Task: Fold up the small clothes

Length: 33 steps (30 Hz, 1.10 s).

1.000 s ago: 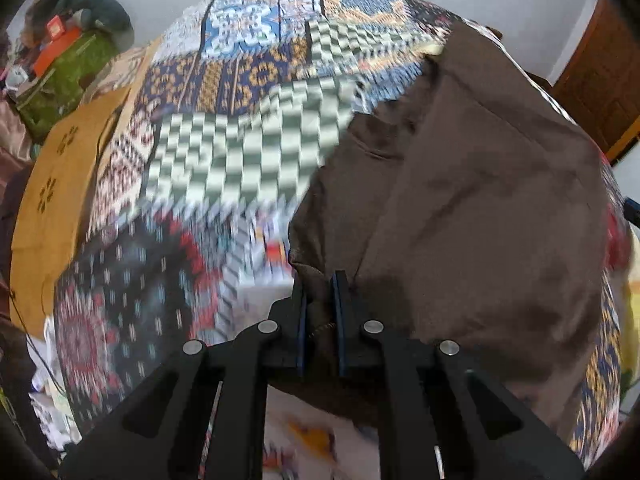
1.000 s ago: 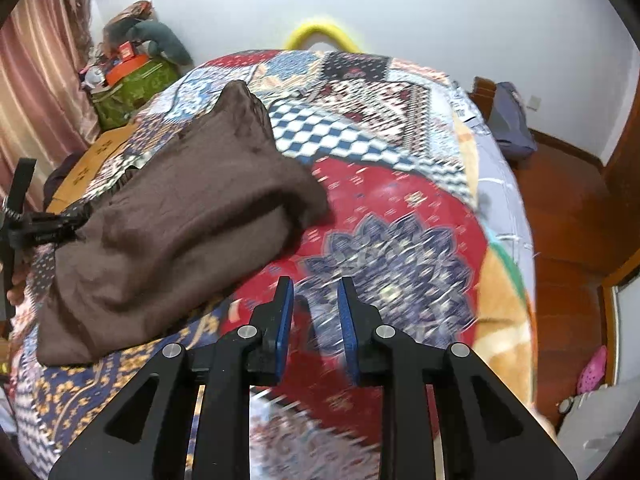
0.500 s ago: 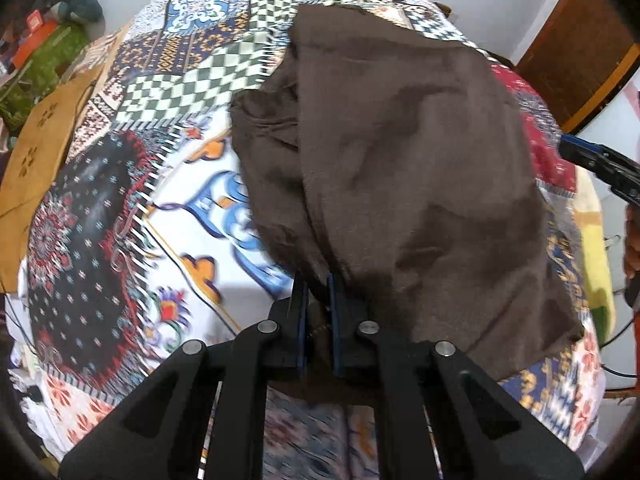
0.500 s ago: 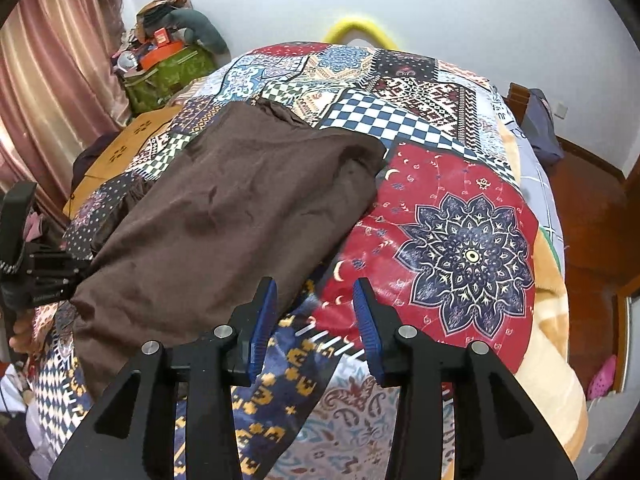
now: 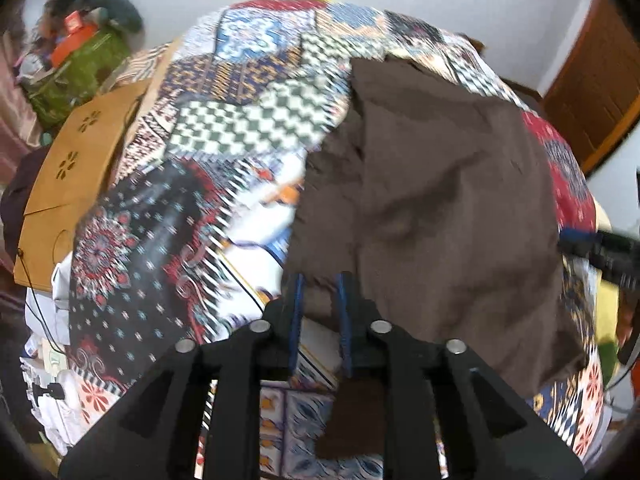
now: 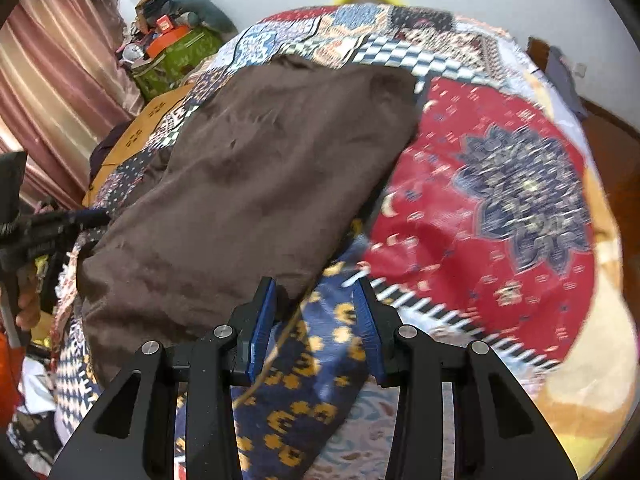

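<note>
Cloth, a brown garment (image 5: 440, 200), lay across the patchwork bed (image 5: 240, 120). At nine o'clock the left tongs (image 5: 319, 292) had just been opening, hem loose between them; at three, the right tongs (image 6: 314, 298) stood released astride its corner and should clench squarely before lifting.

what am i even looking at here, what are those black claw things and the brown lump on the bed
Each picture comes from a camera fixed on a hand-held tool that a person carries, one per hand, looking out along its two black tongs with blue pads. One view shows the left tongs, the other the right tongs.

On the bed lies a patchwork quilt with a brown garment spread on it, meant for folding. The left tongs have just been opening, with the garment's edge still between the pads, which look slack. The right tongs stand open at the garment's near corner, gripping nothing.
</note>
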Available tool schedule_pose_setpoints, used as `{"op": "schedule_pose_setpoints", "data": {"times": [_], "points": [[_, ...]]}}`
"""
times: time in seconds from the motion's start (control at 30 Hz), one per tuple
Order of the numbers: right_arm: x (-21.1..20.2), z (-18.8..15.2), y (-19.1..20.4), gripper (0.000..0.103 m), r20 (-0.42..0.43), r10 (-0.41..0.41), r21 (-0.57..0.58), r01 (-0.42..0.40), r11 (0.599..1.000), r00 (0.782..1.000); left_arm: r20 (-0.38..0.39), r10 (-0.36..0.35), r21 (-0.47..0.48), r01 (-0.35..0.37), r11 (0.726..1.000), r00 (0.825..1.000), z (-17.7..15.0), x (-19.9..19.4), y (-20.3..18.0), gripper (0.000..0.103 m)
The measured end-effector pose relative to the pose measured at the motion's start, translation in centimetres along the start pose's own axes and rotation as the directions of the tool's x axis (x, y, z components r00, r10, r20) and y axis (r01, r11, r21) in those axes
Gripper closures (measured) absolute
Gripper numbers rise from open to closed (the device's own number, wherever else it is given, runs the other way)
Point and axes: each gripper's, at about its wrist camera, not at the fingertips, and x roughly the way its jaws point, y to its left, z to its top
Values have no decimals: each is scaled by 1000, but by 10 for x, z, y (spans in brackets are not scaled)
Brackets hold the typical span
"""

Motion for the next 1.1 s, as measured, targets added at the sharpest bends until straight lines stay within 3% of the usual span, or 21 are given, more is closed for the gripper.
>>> {"op": "schedule_pose_setpoints", "data": {"times": [0.07, 0.13, 0.27, 0.37, 0.5, 0.67, 0.8, 0.93, 1.1], "points": [[5, 1, 5, 64, 10, 9, -5, -9, 1000, 1000, 23, 13, -16, -12, 1000, 1000, 9, 2, 9, 74], [8, 4, 10, 64, 20, -3, -23, 3, 1000, 1000, 24, 21, -34, -20, 999, 999, 15, 8, 16, 74], [11, 6, 10, 96, 29, -17, -48, 18, 999, 999, 8, 2, -56, -1, 998, 1000, 23, 22, 23, 73], [6, 10, 3, 100, 42, -12, -46, 14, 999, 999, 5, 3, -36, -3, 999, 1000, 28, 33, 18, 65], [-4, 14, -7, 100, 65, -66, -57, 70, 996, 996, -34, -3, -12, 3, 1000, 999, 31, 50, 11, 65], [-25, 23, -28, 101, 117, -156, -16, 159, 987, 981, -78, -108, 18, 110, 994, 991, 21, 57, -8, 65], [-42, 30, -46, 101, 144, -162, 42, 158, 987, 976, -58, -105, 82, 109, 991, 993, 15, 49, -24, 69], [-53, 33, -48, 100, 164, -156, 41, 151, 988, 974, -1, -24, 130, 24, 991, 1000, 22, 33, -26, 69], [-53, 44, -44, 86, 185, -172, 5, 174, 985, 968, 66, -25, 102, 18, 995, 998, 55, 16, -20, 69]]}}
